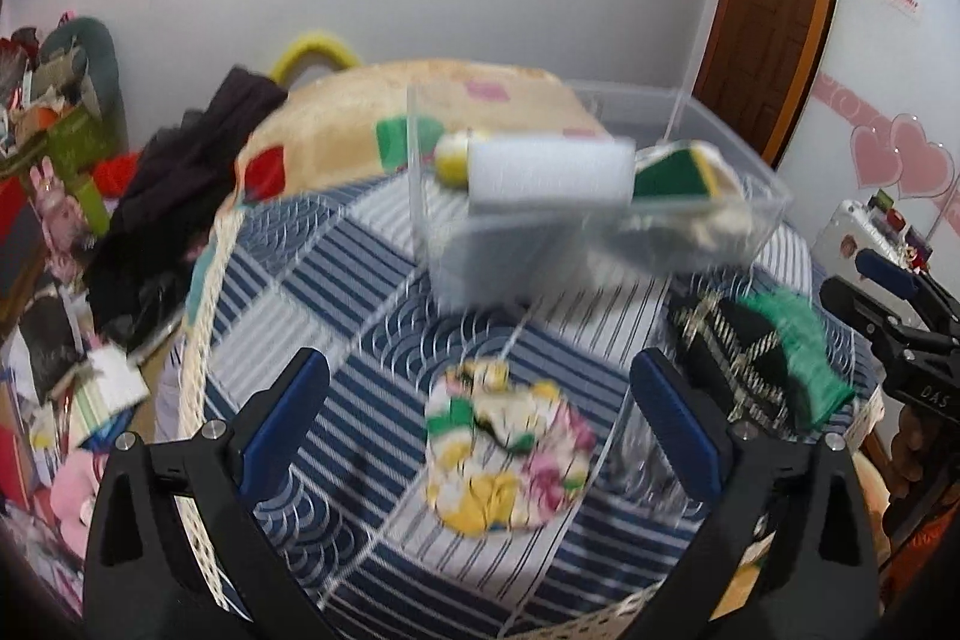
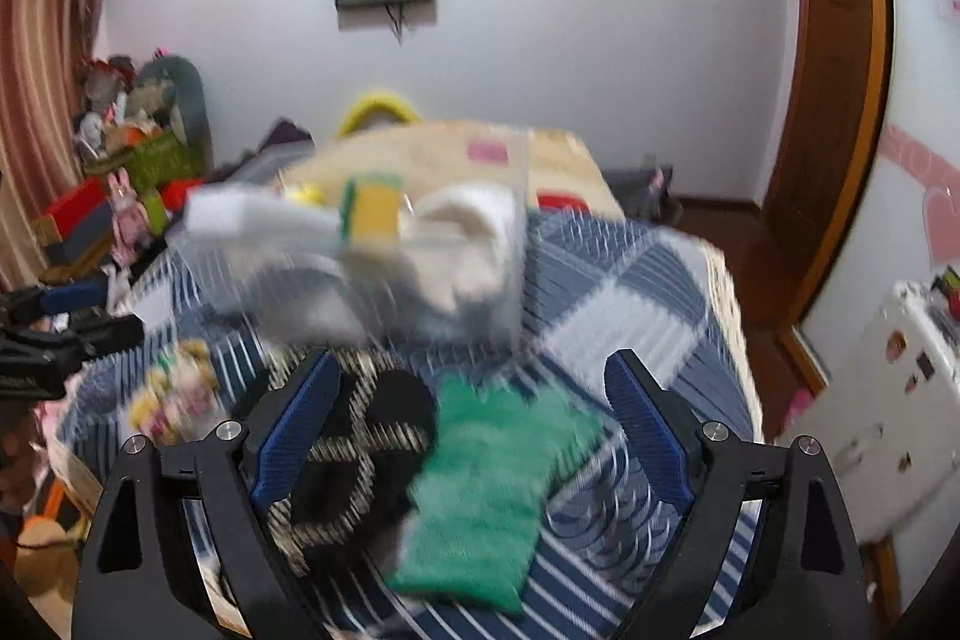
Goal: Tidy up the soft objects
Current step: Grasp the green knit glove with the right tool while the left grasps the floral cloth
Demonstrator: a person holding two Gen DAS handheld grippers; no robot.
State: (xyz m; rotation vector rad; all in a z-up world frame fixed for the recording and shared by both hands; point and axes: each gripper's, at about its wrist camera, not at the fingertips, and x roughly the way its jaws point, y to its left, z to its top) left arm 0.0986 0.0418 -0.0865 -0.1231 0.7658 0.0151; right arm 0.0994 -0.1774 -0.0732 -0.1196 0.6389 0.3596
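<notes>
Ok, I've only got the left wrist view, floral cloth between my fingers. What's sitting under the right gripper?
Observer: A green fuzzy cloth lies between the open right gripper fingers, on the bedspread.
Operator: Anything beside it?
Observer: A black patterned cloth lies right against its left edge; whether they overlap is blurred.
Operator: What's in the clear box that I can't make out?
Observer: In the right wrist view the clear box shows a cream-white cloth at its right end, next to the yellow-green sponge.

sponges (image 1: 678, 175) in bin (image 1: 708, 244), cloths (image 2: 480, 496) before it
</notes>
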